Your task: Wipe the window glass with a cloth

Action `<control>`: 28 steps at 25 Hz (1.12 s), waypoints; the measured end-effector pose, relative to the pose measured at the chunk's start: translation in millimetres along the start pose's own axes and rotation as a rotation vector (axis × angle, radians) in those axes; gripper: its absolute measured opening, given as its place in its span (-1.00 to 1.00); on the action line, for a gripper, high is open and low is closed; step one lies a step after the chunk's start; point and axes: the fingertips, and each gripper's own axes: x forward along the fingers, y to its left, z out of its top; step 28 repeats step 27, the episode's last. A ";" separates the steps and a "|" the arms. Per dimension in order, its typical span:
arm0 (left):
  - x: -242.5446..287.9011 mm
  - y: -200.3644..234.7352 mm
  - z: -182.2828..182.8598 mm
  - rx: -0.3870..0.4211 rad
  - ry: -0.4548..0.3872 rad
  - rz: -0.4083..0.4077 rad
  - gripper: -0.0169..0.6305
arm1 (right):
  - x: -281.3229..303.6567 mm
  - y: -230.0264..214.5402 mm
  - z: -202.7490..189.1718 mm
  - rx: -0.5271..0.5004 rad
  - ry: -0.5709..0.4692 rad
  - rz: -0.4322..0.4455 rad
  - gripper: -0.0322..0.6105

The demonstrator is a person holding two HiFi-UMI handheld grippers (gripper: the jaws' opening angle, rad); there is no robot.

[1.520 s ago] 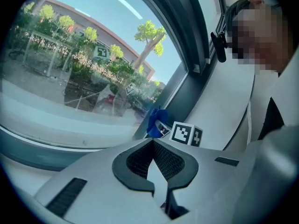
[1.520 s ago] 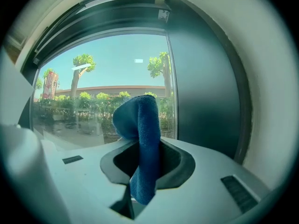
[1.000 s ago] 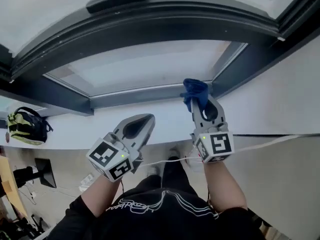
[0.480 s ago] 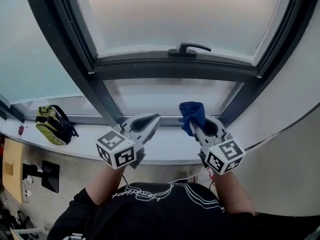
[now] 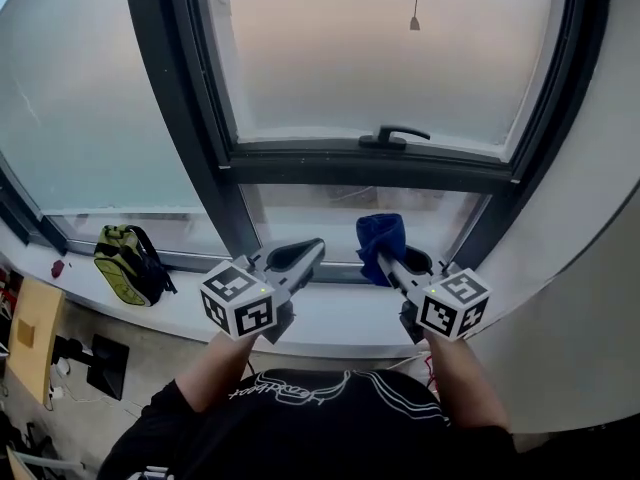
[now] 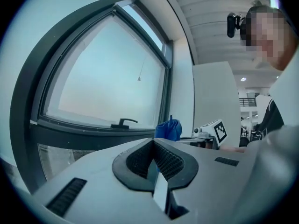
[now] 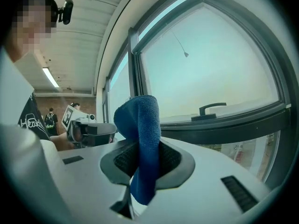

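A tall pane of window glass (image 5: 385,48) in a dark frame fills the upper middle of the head view, with a black handle (image 5: 392,137) on its lower rail. My right gripper (image 5: 385,259) is shut on a folded blue cloth (image 5: 381,240), which sticks up past the jaws (image 7: 139,125); it is held short of the glass, below the handle. My left gripper (image 5: 304,256) is beside it on the left, jaws shut with nothing between them (image 6: 153,158). The blue cloth (image 6: 168,129) also shows in the left gripper view, in front of the window glass (image 6: 107,78).
A white sill (image 5: 340,303) runs below the window. A green and black backpack (image 5: 128,264) rests on the sill at the left, with another glass pane (image 5: 90,108) above it. A white wall (image 5: 590,298) closes the right side. A thin cord with a weight (image 5: 415,20) hangs before the glass.
The head view has tilted upward: the upper pane and handle have come into view and dropped toward the middle. Both grippers stay side by side, the cloth still gripped.
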 end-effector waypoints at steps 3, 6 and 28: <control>-0.9 -8.3 2.4 0.013 -0.003 -0.010 -0.93 | 2.7 8.3 -3.3 -0.010 0.021 0.020 -0.69; 1.0 -12.7 1.3 0.021 0.007 -0.021 -0.93 | 2.5 11.4 -3.8 -0.021 0.028 0.026 -0.69; 2.9 -9.9 -1.4 -0.008 0.002 -0.029 -0.93 | 2.2 8.9 -7.7 -0.004 0.028 0.008 -0.70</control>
